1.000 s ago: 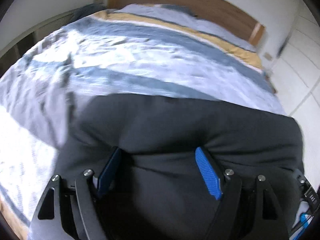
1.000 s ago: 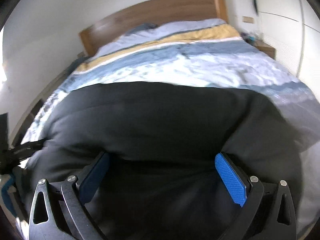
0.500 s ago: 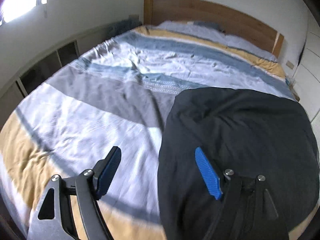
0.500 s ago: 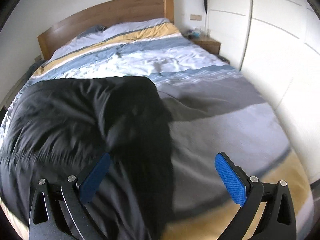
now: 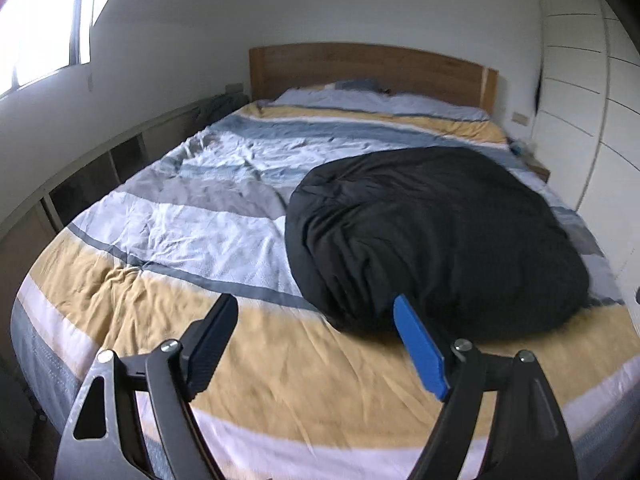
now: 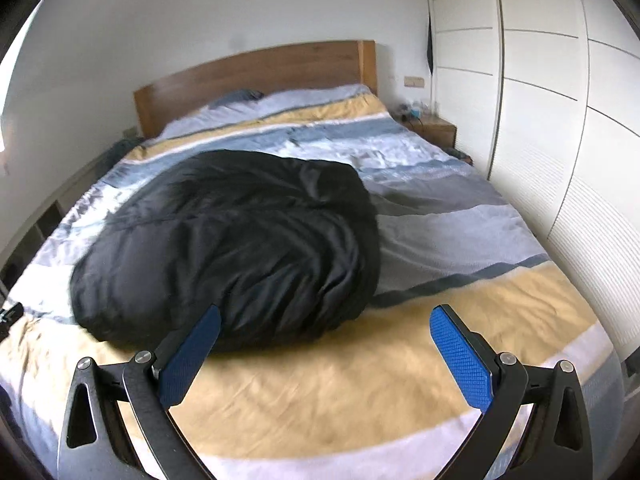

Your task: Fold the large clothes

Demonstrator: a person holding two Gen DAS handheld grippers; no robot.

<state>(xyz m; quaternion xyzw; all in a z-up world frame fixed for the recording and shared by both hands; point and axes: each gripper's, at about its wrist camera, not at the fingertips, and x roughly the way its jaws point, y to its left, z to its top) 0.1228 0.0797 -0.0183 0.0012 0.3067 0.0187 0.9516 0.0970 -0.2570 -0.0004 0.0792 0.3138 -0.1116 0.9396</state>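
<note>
Black garment (image 5: 432, 236): bunched mound on striped bed (image 5: 168, 240)
Left gripper (image 5: 316, 344): fingers apart and opening, nothing between
Right gripper (image 6: 324, 356): fingers apart, empty, above the bed

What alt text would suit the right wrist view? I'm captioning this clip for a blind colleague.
A bulky black garment lies heaped on a bed with a striped duvet, nearer its left side. In the foreground the right gripper is open and empty, its blue pads above the yellow stripe. Behind are a wooden headboard and white wardrobe doors.
</note>
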